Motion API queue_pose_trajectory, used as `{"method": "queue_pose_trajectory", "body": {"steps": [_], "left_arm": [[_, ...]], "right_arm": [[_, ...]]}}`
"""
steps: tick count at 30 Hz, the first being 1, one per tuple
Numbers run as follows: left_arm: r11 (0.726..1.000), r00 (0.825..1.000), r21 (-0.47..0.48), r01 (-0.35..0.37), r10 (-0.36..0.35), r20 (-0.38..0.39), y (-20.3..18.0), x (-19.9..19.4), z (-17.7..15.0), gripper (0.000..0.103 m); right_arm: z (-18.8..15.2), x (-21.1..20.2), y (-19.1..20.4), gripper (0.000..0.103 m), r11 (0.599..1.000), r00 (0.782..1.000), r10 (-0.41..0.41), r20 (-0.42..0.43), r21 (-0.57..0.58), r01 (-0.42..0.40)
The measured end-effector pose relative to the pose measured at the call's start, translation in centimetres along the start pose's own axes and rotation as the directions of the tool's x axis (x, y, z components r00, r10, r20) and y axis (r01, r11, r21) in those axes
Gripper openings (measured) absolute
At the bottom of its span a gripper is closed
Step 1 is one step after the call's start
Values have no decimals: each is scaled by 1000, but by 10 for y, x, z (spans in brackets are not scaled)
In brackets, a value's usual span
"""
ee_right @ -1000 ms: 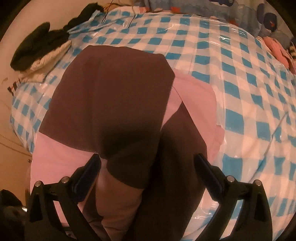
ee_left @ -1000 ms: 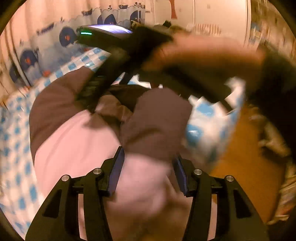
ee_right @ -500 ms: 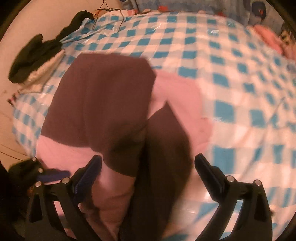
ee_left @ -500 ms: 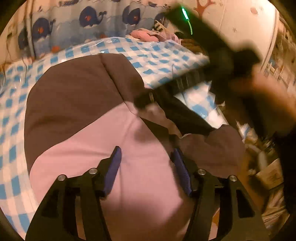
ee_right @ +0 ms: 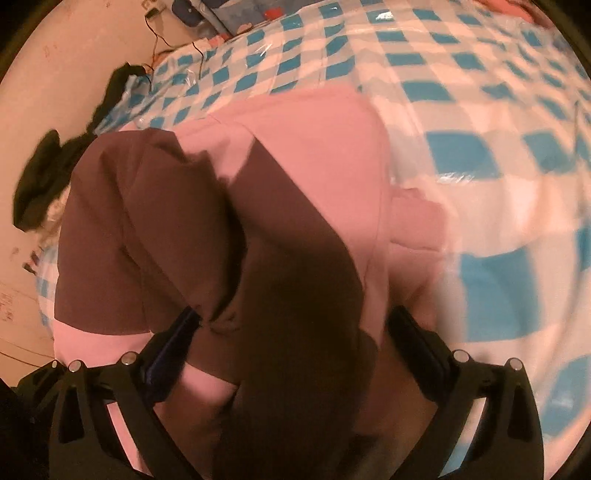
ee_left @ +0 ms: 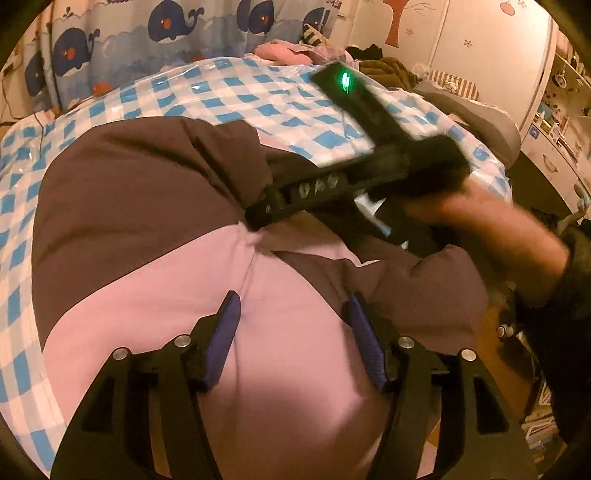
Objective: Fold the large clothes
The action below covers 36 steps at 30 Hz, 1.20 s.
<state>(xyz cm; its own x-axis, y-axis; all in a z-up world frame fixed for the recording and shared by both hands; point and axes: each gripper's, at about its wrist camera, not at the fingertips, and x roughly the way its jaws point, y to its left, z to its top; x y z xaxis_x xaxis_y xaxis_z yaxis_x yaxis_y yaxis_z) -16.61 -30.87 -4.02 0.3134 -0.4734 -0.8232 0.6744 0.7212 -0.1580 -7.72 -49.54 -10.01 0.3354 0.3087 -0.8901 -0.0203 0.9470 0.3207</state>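
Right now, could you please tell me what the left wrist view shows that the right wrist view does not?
Only the left wrist view shows the right claw from outside, reaching across the garment with a green light on its body, the bare hand holding it, the whale-print curtain and the white cabinets.

Only the right wrist view shows the dark clothes heaped at the bed's edge and thin cables against the wall.

Both show the pink-and-brown garment on the blue-checked cover, and each camera's own open claw, the left claw included.

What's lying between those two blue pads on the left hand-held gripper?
In the left wrist view, the left hand-held gripper stands open over the garment; only its pink cloth shows between the pads.
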Motion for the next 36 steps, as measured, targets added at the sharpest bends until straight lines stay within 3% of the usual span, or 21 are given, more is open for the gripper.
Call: {"method": "queue_pose_trajectory", "body": {"steps": [2,4,6,8,10,12,13,15,17,18,21,23,25,28,29,31,32,33,34,36], "left_arm": [[1000,1000,1,2,-2,22,0,-8,-3,58],[999,998,-20,40,-39,50,5,-21,-5,58],[990,990,-87,107,-99,99,21,-45,-7,58],[979,980,-181,98,-63,189,47,-77,-15,61],[930,965,-359,81,17,262,99,-106,-32,78],[855,967,-513,76,63,248,146,-108,-49,84],[815,976,-573,89,43,214,168,-96,-58,84],[767,989,-634,95,-1,147,191,-63,-69,86],[717,977,-667,203,-106,183,196,-37,-78,88],[695,962,-666,271,-168,216,194,-30,-75,88],[800,976,-564,205,-127,175,172,-31,-48,88],[825,979,-534,185,-109,171,178,-41,-39,88],[847,984,-518,121,-35,173,195,-62,-32,88],[861,976,-509,15,97,193,227,-106,-35,87],[859,969,-511,-40,158,191,242,-125,-38,87],[836,947,-517,-187,293,131,273,-150,-46,87],[822,935,-508,-257,344,83,285,-154,-48,85],[810,925,-508,-292,375,67,293,-157,-51,84],[792,911,-526,-311,406,73,300,-164,-54,84],[805,909,-530,-267,392,138,299,-172,-57,84]], "right_arm": [[-4,-23,19,96,996,998,-61,30,-55,63],[-14,-20,29,96,989,994,-105,19,-101,107],[-21,-12,24,96,993,996,-89,10,-80,90],[-23,-8,10,96,999,1000,-27,13,-22,27],[-28,0,-2,96,997,999,51,14,49,-51],[-35,5,-5,96,990,995,96,34,99,-98],[-39,6,-5,96,986,993,111,48,120,-116],[-46,8,-6,96,974,987,140,84,169,-153],[-52,7,-6,96,965,981,139,136,202,-165],[-54,6,-5,96,959,975,152,164,213,-186],[-53,3,8,98,947,957,162,241,235,-220],[-36,4,29,98,936,940,191,284,235,-261],[-16,10,57,98,934,926,226,302,204,-294],[17,27,121,98,926,895,312,319,108,-362],[25,36,143,98,930,894,323,312,71,-361],[40,64,198,98,966,939,257,230,-70,-247],[40,78,219,98,967,953,233,194,-150,-206],[37,82,234,98,960,952,235,197,-200,-195],[35,84,242,98,961,955,214,205,-220,-168],[32,82,241,98,966,961,184,206,-220,-137]]}}
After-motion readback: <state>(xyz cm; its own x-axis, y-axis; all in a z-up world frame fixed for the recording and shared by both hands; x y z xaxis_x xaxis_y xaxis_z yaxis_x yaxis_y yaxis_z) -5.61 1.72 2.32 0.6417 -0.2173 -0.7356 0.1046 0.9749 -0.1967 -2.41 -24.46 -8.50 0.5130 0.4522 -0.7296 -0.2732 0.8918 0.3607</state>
